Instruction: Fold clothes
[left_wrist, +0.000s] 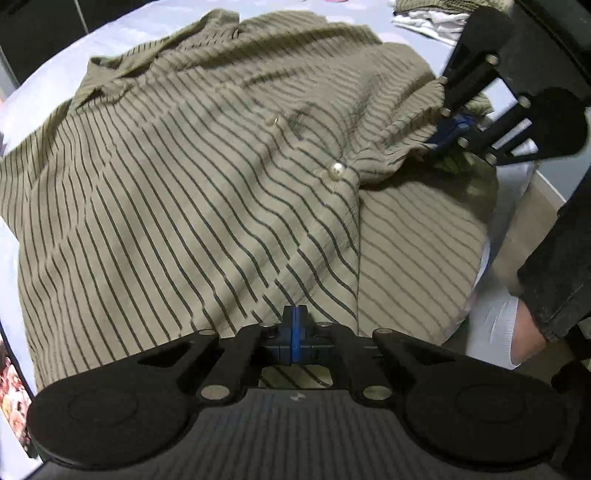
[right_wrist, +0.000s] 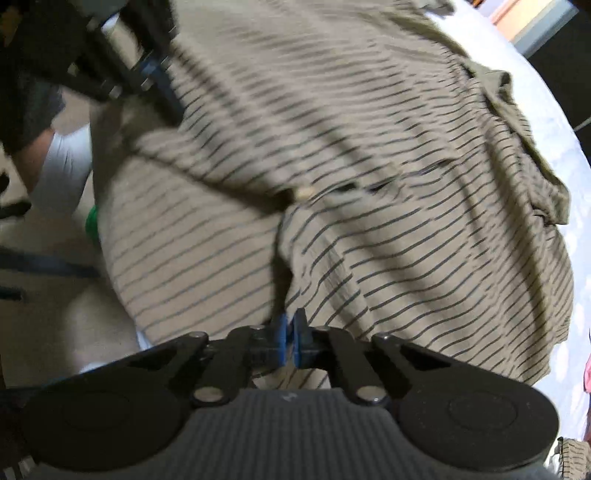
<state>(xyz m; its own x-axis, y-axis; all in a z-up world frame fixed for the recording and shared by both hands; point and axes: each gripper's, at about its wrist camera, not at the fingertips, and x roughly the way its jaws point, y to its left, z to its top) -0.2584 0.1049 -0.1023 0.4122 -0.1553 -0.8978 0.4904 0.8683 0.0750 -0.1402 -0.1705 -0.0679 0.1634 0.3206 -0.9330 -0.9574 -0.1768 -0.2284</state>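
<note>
Pale blue-white bed sheet, smooth, carries everything. Spread across most of it: an olive-khaki button-up shirt with thin dark stripes, crinkled woven cloth, front side up, its hem hanging over the near edge of the bed. Not yet a flat packet: collar and one sleeve rumple toward the far edge, and one front panel lies folded across the other along the placket. Judgement: mid-fold, with sleeves and lengthwise folds left to do. Near the far right corner, a small pile of folded garments, white and olive. Left gripper, black with blue pads, pinches the shirt's hem at the near edge, pads pressed together on cloth. Right gripper is clamped likewise on a bunched fold of the shirt's side near the right edge, lifting it. Two round pearly buttons sit on the placket.
</note>
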